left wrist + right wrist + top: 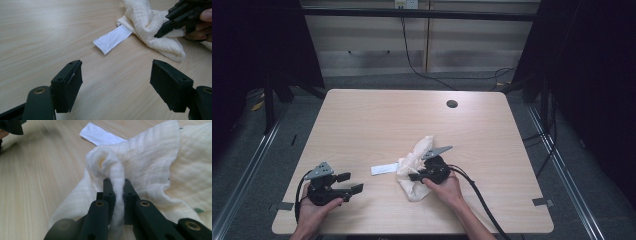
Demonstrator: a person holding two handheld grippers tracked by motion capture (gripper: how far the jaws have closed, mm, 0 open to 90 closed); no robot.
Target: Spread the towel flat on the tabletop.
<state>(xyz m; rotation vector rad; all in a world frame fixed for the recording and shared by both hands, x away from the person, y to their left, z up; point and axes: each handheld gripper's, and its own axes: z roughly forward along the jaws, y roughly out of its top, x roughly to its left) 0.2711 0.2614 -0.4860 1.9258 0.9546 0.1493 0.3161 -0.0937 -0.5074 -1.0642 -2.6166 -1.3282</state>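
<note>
Pinched between the jaws of the right claw [117,182] is a ridge of the cream cloth [150,170], which rises straight up out of the grip and spreads crumpled beyond and to that claw's right. Clenched on this fold, the right claw appears to be dragging or lifting the cloth across the wooden surface [362,125]. Just past the cloth, ahead and to the left, a white paper slip [100,135] lies flat, its near end tucked under the fabric.

By contrast, the left claw [116,82] is released, jaws wide apart and nothing between them, hovering low with the slip [112,38] ahead of it and the cloth [150,27] farther right.

Next, I judge, the free claw should catch an opposite edge so the cloth can be spread or folded.
</note>
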